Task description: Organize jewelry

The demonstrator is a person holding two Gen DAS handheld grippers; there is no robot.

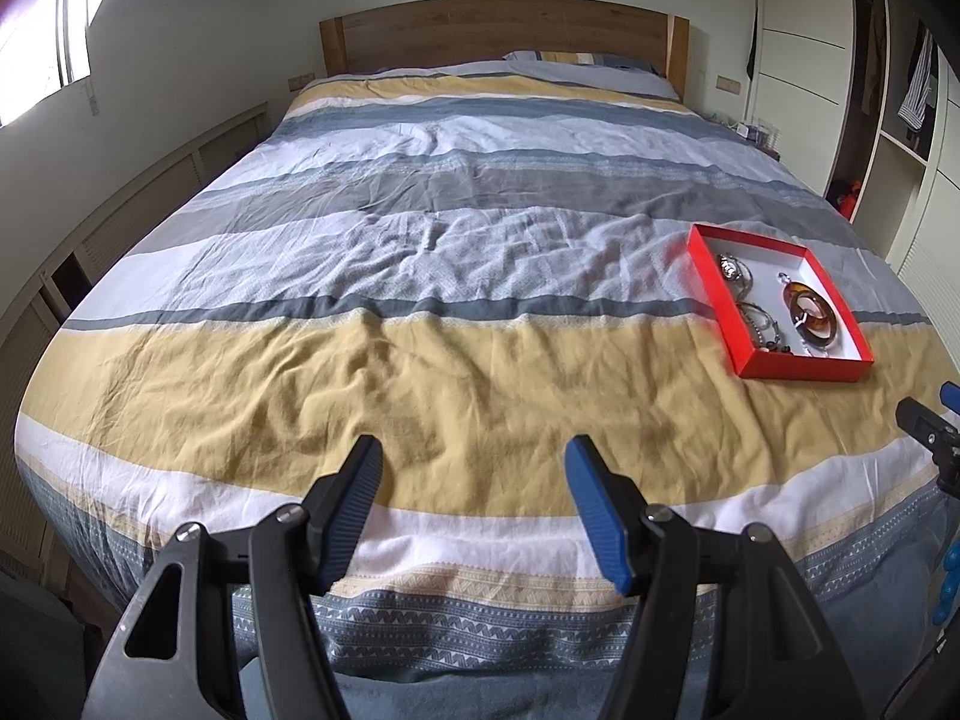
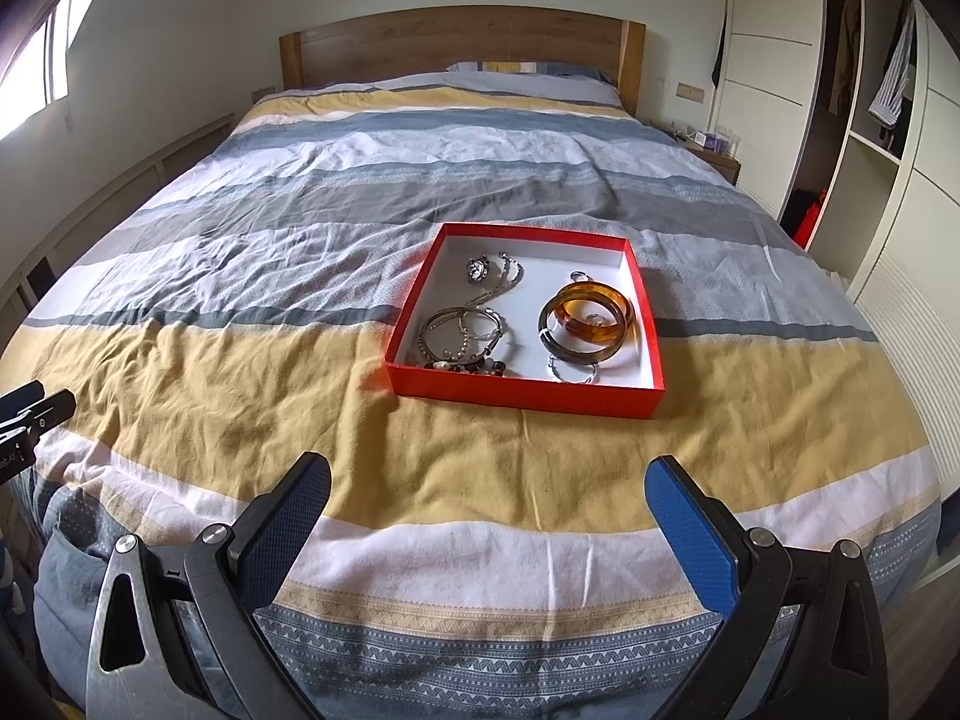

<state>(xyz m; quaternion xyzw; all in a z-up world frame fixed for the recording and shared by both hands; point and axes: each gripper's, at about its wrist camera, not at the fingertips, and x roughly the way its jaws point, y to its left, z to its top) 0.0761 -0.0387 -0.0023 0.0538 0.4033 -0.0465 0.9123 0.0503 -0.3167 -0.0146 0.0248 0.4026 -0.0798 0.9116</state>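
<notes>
A shallow red box with a white inside lies on the striped bedspread; it also shows at the right of the left wrist view. It holds amber and dark bangles, thin silver bracelets, a chain with a shiny pendant and dark beads. My right gripper is open and empty, above the foot of the bed, short of the box. My left gripper is open and empty, well left of the box.
The bed fills both views, with a wooden headboard and pillows at the far end. A wardrobe with open shelves stands to the right and a nightstand beside the bed. A window and low wall panels are on the left.
</notes>
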